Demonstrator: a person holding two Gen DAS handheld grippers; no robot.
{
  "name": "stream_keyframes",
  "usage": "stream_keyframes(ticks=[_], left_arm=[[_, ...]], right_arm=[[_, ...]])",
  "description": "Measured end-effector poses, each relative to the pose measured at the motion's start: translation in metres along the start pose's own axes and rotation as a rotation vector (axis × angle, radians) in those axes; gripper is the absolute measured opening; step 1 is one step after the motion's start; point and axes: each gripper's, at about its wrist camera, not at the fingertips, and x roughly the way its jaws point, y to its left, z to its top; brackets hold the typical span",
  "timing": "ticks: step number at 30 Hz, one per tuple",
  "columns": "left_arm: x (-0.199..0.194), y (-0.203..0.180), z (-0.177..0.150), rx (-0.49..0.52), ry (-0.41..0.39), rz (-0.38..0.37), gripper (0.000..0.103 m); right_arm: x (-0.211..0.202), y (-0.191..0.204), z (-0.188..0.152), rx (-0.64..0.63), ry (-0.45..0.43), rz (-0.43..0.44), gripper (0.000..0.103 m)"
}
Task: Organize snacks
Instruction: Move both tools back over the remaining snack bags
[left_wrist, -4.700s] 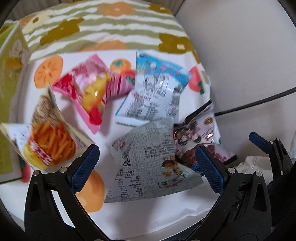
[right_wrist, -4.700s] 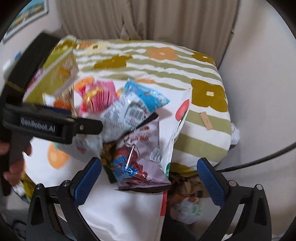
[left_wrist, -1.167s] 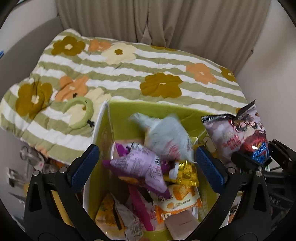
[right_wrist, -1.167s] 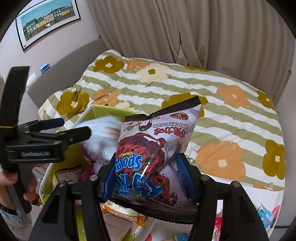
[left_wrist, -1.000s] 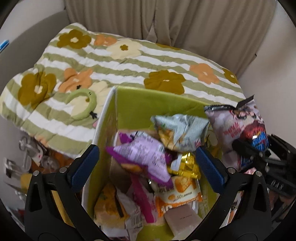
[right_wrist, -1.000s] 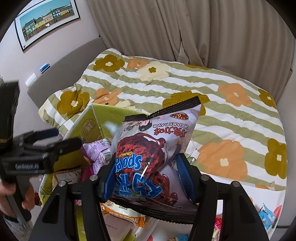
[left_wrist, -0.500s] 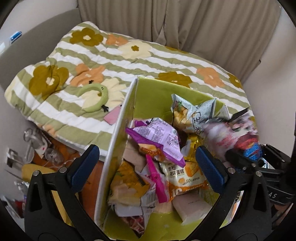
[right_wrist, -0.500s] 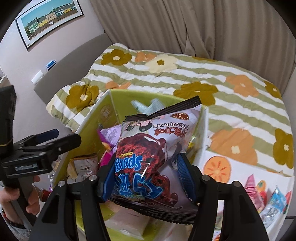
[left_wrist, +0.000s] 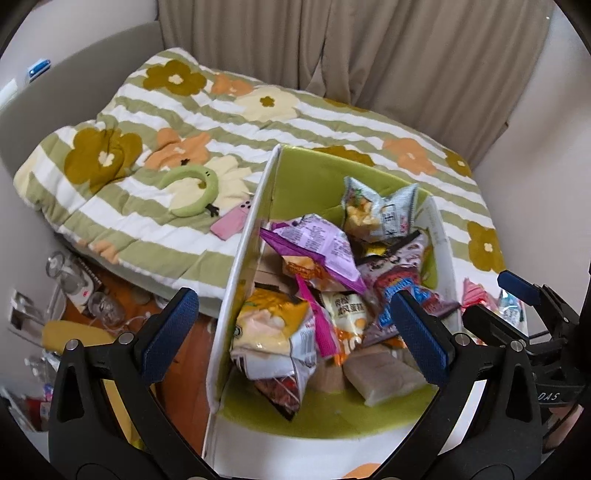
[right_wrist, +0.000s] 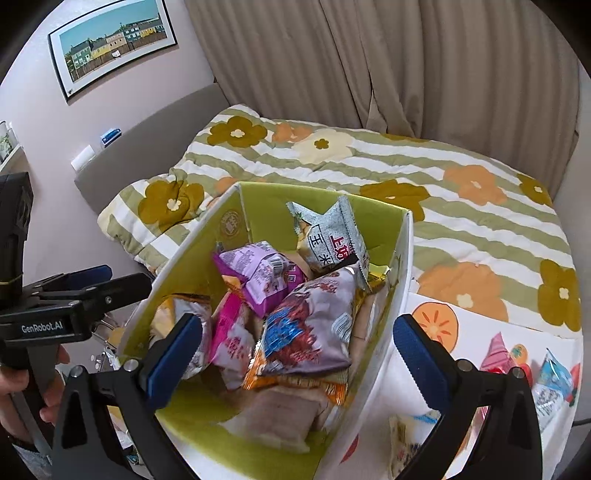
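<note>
Your right gripper (right_wrist: 295, 343) hangs over the green box (right_wrist: 388, 325) with its jaws wide apart and nothing between them. The purple chocolate snack bag (right_wrist: 314, 325) lies inside the box atop the other packets (a grey bag (right_wrist: 328, 240) sits behind it). Your left gripper (left_wrist: 295, 325) also hovers above the box (left_wrist: 236, 280), jaws apart and empty; more packets (right_wrist: 524, 365) lie on the fruit-print cloth (right_wrist: 436, 321) beside the box.

I saw a bed under a striped floral quilt (right_wrist: 424, 173). On the quilt lay a green plush ring (left_wrist: 192, 192), a small pink item (left_wrist: 231, 222) beside it, the green snack box (right_wrist: 258, 199), and a white fruit-print sheet (right_wrist: 476, 332) carrying loose snack packets (right_wrist: 498, 354) near its right edge.
</note>
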Motion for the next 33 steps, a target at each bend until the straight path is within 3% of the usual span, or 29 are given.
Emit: stream_keyframes(ticks=[10, 18, 29, 33], left_arm=[[-0.029, -0.062, -0.009, 0.115, -0.041, -0.114, 0.102], [-0.041, -0.151, -0.042, 0.2, -0.05, -0.188, 0.102], [-0.022, -0.274, -0.098, 0.295, 0.0, -0.161, 0.102], [0.001, -0.312, -0.118, 0.425, 0.022, -0.119, 0.103]], right_arm=[[-0.069, 0.002, -0.022, 0.002, -0.087, -0.09, 0.103], [-0.139, -0.055, -0.05, 0.07, -0.171, -0.172, 0.103], [-0.182, -0.155, -0.11, 0.061, -0.109, -0.22, 0.103], [-0.179, -0.19, -0.131, 0.073, -0.062, -0.204, 0.103]])
